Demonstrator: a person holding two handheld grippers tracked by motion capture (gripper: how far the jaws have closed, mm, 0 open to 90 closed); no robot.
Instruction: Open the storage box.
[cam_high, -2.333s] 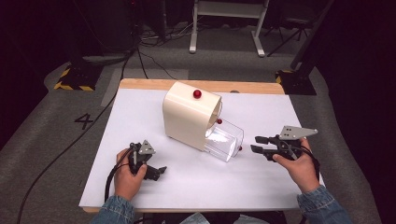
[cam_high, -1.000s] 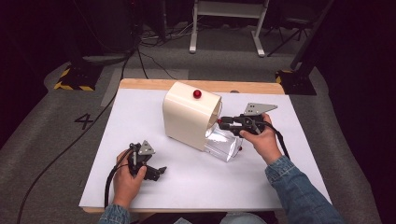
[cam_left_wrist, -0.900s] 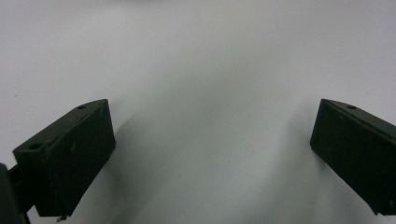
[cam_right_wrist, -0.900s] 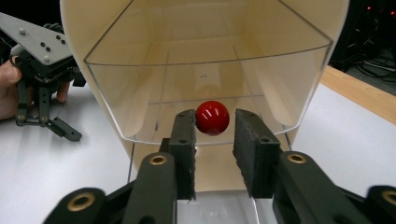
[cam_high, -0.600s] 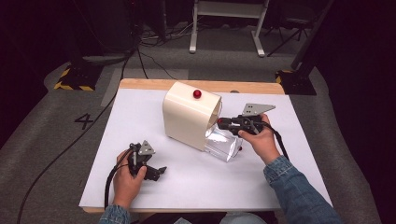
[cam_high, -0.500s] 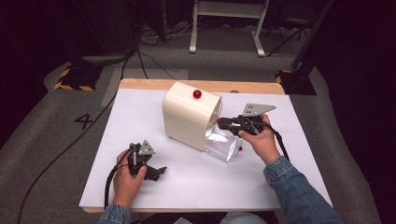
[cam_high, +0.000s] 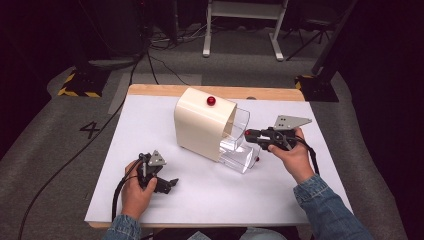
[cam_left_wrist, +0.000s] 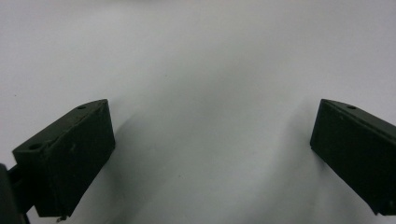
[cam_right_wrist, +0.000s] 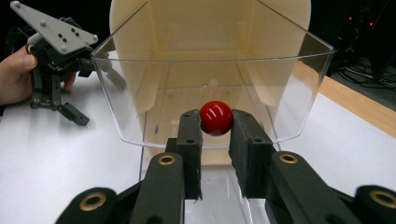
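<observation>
Seen from the right gripper view, the right gripper (cam_right_wrist: 216, 135) pinches a red knob (cam_right_wrist: 216, 117) between its pads, at the front wall of a clear drawer (cam_right_wrist: 299, 93) that stands pulled out of a cream box (cam_right_wrist: 135, 18). The high view places this drawer (cam_high: 239, 150) at the box's (cam_high: 200, 125) open side, with the right gripper (cam_high: 248, 134) level at the drawer's outer end, and a second red knob (cam_high: 211, 101) on top of the box. The left gripper (cam_high: 172, 183) rests on the white bench (cam_high: 150, 115) near the box's front corner; the left gripper view shows its jaws spread wide over bare white surface.
</observation>
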